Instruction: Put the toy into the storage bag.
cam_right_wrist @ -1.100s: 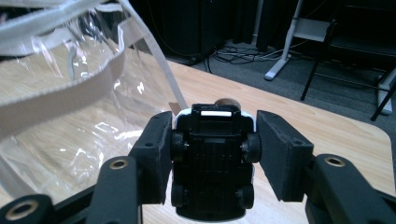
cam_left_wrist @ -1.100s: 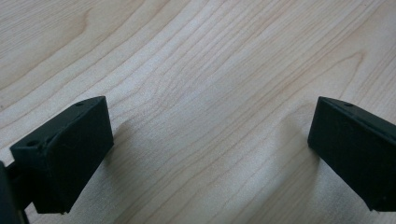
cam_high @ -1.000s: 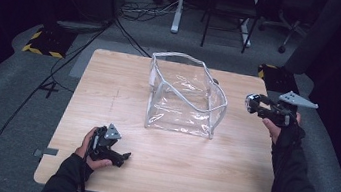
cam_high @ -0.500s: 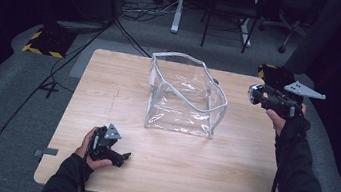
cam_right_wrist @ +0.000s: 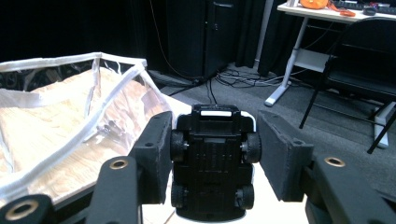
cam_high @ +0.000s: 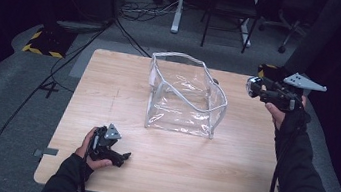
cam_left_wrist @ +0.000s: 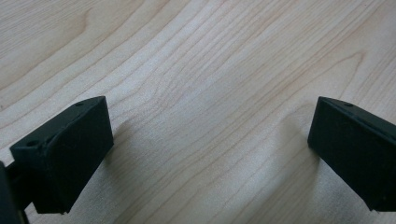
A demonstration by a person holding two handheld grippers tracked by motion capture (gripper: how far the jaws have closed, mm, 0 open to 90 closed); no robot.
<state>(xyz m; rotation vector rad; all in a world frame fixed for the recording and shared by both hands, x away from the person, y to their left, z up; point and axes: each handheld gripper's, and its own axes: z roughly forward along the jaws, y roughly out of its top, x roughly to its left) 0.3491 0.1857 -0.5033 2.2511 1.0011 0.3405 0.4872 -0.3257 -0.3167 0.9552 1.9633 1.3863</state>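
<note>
The wooden table (cam_high: pixel 228 175) is lying far below the right gripper (cam_high: pixel 260 90), so a slipped toy car (cam_right_wrist: pixel 213 161), clamped underside-up between its jaws, is risking a fall. The clear plastic bag (cam_high: pixel 186 95), standing open just left, is presenting a floppy rim that could snag. The left gripper (cam_high: pixel 117 156) is resting wide open on the table.

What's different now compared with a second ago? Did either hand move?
The right gripper, shut on a small toy car, rose a little and drifted back, away from the person, beside the right of the clear plastic bag. It kept hold of the car throughout. The left gripper stayed resting open on the wooden table, and the bag did not shift.
</note>
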